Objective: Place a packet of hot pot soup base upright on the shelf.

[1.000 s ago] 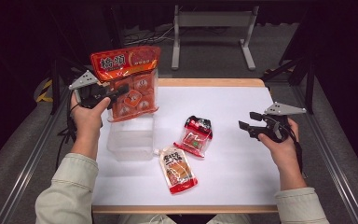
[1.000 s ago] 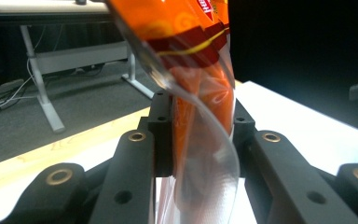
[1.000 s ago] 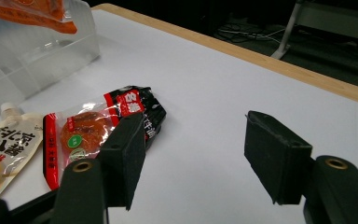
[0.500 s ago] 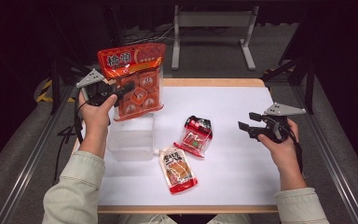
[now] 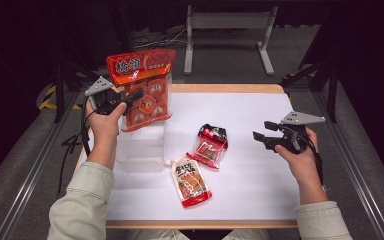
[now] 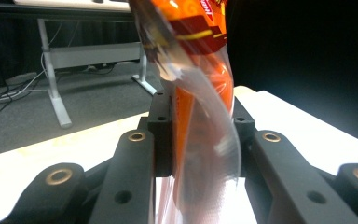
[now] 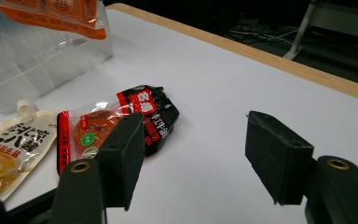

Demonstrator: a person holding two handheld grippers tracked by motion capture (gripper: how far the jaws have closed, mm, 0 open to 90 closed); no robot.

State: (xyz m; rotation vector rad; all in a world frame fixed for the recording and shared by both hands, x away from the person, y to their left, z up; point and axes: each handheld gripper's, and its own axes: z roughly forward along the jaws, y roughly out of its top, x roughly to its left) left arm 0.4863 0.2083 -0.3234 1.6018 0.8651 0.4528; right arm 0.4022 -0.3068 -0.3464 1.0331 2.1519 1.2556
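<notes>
My left gripper (image 5: 131,96) is shut on a large orange snack bag (image 5: 144,87), held upright in the air above a clear plastic bin (image 5: 141,147) at the table's left. In the left gripper view the bag (image 6: 200,93) is pinched between the two black pads (image 6: 162,126). My right gripper (image 5: 261,133) hovers open over the right side of the table, nothing between its fingers (image 7: 121,158). A red-and-black packet (image 5: 210,145) and a spouted pouch (image 5: 190,180) lie flat in the middle of the table; the packet (image 7: 121,123) and the pouch (image 7: 9,149) lie ahead of the right gripper.
The white table top (image 5: 250,195) has a wooden rim (image 5: 220,88) at the far edge. The clear bin (image 7: 32,51) stands just beyond the pouch. A grey metal stand (image 5: 228,22) rises behind the table. Dark floor and rails flank both sides.
My left hand has carried the orange bag a little to the right and slightly up, over the clear bin. The right gripper has stayed where it was.
</notes>
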